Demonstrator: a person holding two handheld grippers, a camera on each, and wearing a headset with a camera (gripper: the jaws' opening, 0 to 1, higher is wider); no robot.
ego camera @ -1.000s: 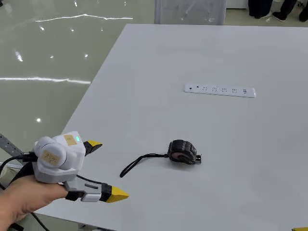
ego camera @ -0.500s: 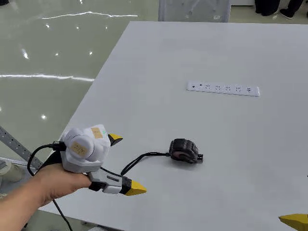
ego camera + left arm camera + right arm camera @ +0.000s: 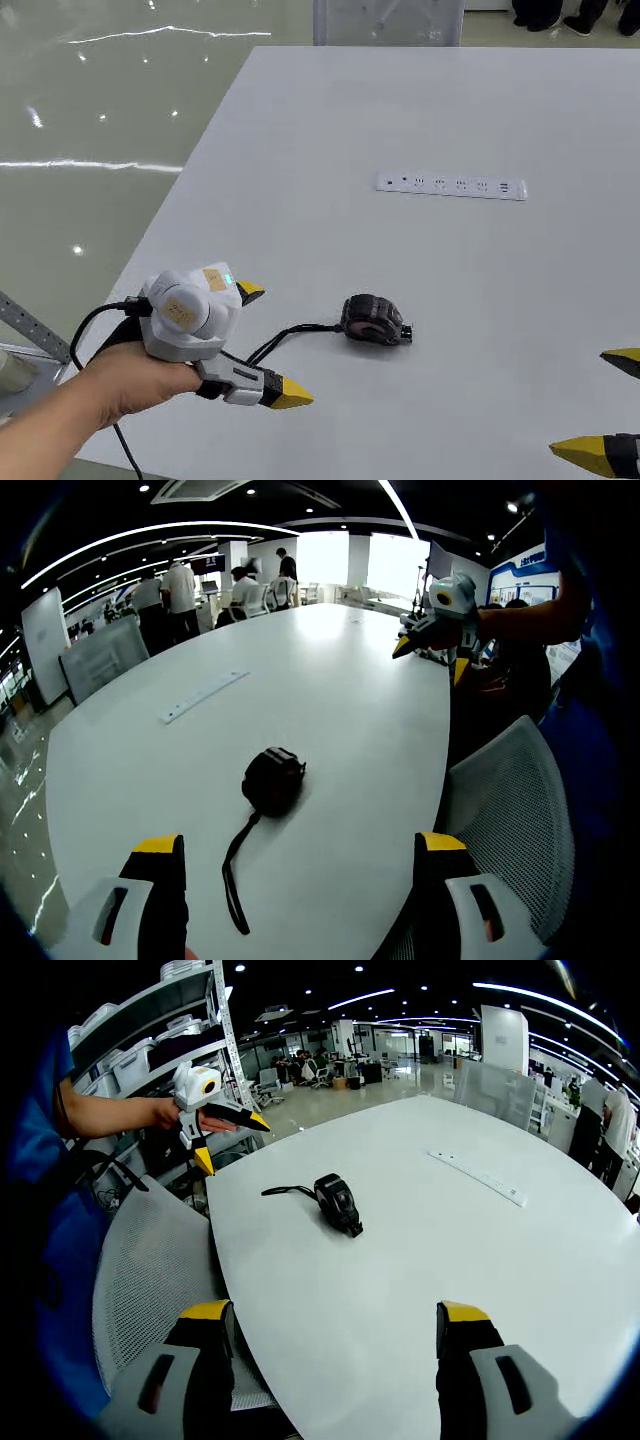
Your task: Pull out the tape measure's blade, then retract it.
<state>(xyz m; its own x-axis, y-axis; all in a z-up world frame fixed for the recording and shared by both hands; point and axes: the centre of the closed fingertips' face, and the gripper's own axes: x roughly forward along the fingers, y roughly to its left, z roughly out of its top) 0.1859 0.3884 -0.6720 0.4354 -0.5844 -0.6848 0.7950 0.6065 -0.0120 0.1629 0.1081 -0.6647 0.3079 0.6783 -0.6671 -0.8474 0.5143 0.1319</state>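
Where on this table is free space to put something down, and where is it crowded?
Free: the bare table between tape measure and power strip, and beyond the strip. Crowded: the near edge, around the strap and left tongs.

Bright overhead light, floor glare, fisheye edges.

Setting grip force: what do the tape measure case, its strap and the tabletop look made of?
Tape measure case: black, matte, ribbed edge; probably rubber-coated plastic. Strap: thin black cord lying in a limp curve; likely woven fabric, too small to confirm. Tabletop: pale grey, smooth, low sheen; looks like laminate or painted board.
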